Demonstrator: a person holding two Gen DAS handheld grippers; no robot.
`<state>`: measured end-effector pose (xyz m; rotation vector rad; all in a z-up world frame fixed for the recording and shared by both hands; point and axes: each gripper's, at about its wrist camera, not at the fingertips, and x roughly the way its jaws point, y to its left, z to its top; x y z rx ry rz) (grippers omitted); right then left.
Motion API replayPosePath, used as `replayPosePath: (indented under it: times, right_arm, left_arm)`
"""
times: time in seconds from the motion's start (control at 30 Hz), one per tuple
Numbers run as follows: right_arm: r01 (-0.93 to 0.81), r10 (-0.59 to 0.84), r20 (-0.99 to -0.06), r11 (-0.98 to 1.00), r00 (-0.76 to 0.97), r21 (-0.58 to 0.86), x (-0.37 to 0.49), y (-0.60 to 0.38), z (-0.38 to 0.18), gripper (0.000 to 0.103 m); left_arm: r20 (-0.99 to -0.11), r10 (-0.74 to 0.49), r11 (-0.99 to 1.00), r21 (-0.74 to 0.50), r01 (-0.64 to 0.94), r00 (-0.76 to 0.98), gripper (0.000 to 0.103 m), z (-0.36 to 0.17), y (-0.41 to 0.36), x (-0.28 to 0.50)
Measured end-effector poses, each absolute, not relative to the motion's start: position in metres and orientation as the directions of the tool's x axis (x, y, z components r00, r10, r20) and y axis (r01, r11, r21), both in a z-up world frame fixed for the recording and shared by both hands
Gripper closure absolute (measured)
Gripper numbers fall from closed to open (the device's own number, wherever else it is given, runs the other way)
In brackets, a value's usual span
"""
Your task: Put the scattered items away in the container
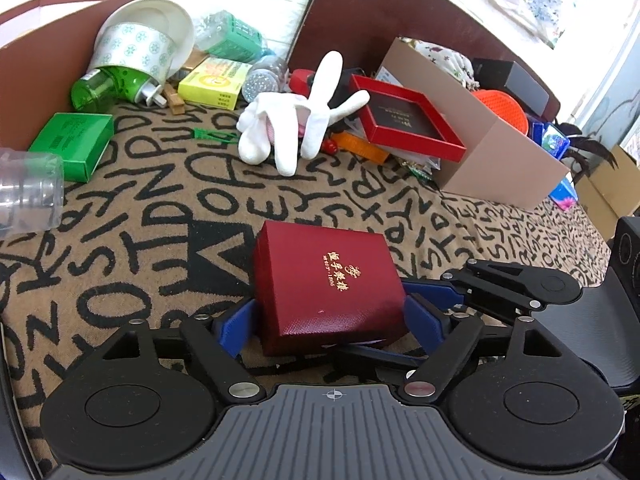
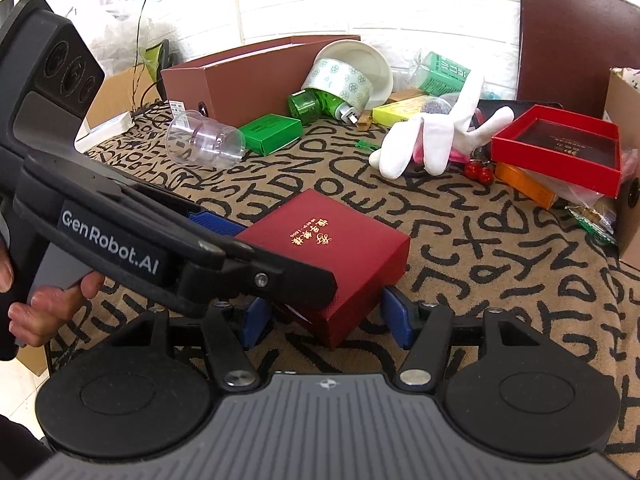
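From the left wrist, the dark red textured gift box with gold lettering [image 1: 326,286] lies on the letter-patterned cloth surface [image 1: 132,216], pinched between the left tool's [image 1: 330,320] blue pads, presumably for lifting.

From the right wrist, the right tool [image 2: 326,318] straddles a box corner, jaws opening, pads apparently clear. The box's longer side seems to run toward the upper right, lettering upside down.
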<state>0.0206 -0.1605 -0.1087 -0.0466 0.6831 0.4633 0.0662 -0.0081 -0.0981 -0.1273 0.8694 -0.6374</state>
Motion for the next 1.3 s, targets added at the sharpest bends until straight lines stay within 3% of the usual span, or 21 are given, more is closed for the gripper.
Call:
replayPosePath:
  times: [0.13, 0.57, 0.97, 1.3]
  right_arm:
    - [-0.421, 0.389, -0.623, 0.901, 0.679, 0.104, 0.022, -0.159, -0.108, 0.037]
    - [-0.432, 0.4, -0.621, 0.895, 0.674, 0.107, 0.018, -0.15, -0.094, 0.041]
    - [-0.503, 0.442, -0.524, 0.864, 0.728, 0.03, 0.035, -0.116, -0.037, 0.042]
    - [-0.559, 0.501, -0.43, 0.829, 0.751, -0.01, 0.105, -0.077, 0.01, 0.042]
  left_arm:
    - [-0.673, -0.559, 0.817, -0.348, 0.46, 0.484, 0.022, -0.098, -0.009, 0.068]
    - [-0.666, -0.52, 0.845, -0.308, 0.438, 0.535, 0.026, -0.081, 0.0, 0.053]
    - [-0.551, -0.473, 0.88, -0.259, 0.398, 0.687, 0.026, -0.021, 0.033, 0.056]
    - [-0.456, -0.382, 0.924, -0.216, 0.316, 0.804, 0.026, 0.032, 0.078, 0.108]
